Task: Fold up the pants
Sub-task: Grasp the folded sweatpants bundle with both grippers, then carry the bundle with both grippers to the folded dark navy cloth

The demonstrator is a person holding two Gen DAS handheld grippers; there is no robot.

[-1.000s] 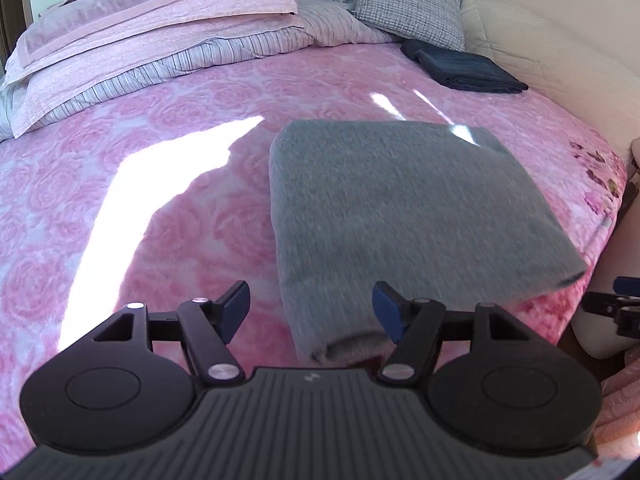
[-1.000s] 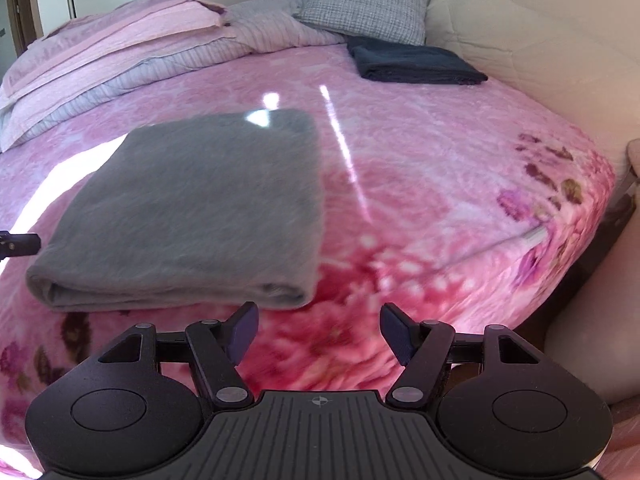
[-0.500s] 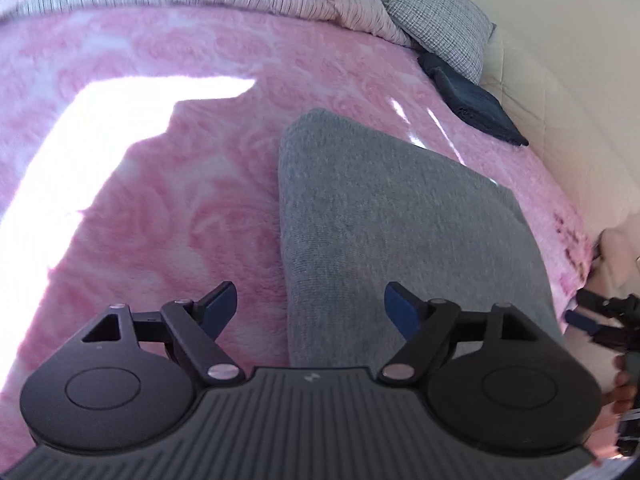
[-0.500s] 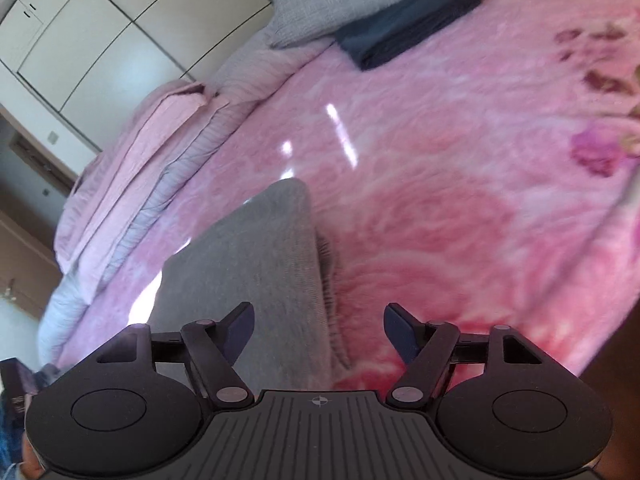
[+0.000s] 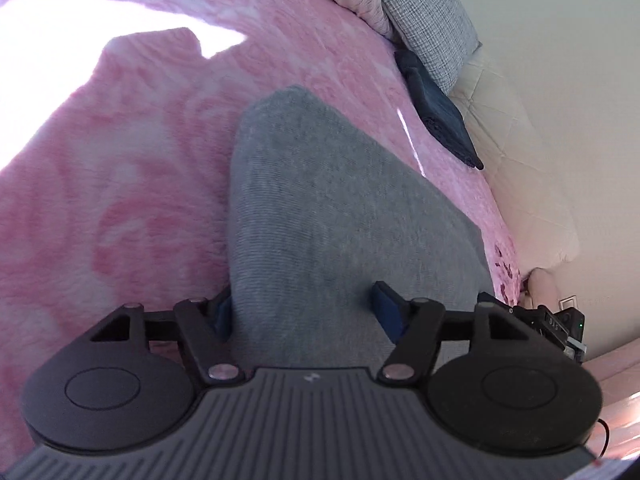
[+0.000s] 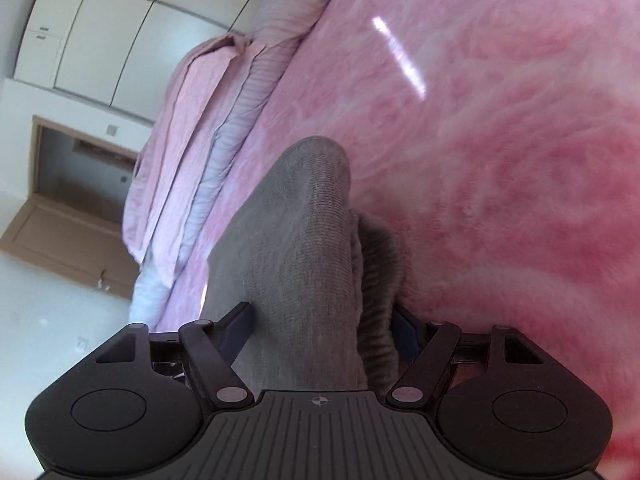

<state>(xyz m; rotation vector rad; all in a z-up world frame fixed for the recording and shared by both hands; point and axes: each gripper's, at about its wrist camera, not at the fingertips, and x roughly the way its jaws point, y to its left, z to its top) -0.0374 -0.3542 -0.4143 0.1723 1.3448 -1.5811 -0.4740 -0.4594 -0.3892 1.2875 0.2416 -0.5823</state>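
- A bed under a pink rose-patterned blanket (image 5: 132, 184) is filling both views, with a pale padded headboard (image 5: 516, 152) curving along its far side.
- White cupboard doors (image 6: 104, 28) and a wooden door frame (image 6: 36, 200) are showing at ten o'clock in the right wrist view.
- The folded grey pants (image 5: 332, 224) are lying on the blanket, reaching from the lower middle toward twelve o'clock in both views.
- The left gripper (image 5: 306, 308) is straddling the near left edge of the pants; its jaws have just been closing, the fabric sitting between them, the left blue pad half hidden beside the fold, the right pad resting on top, not yet pinching.
- The right gripper (image 6: 320, 328) is straddling the near right edge, its ribbed waistband (image 6: 376, 300) bunching at five o'clock; its jaws are standing spread around the cloth without squeezing it.
- A folded dark blue garment (image 5: 440, 116) is lying at one o'clock, below a checked grey pillow (image 5: 432, 16).
- Pink and striped bedding (image 6: 200, 128) is lying heaped at ten o'clock.
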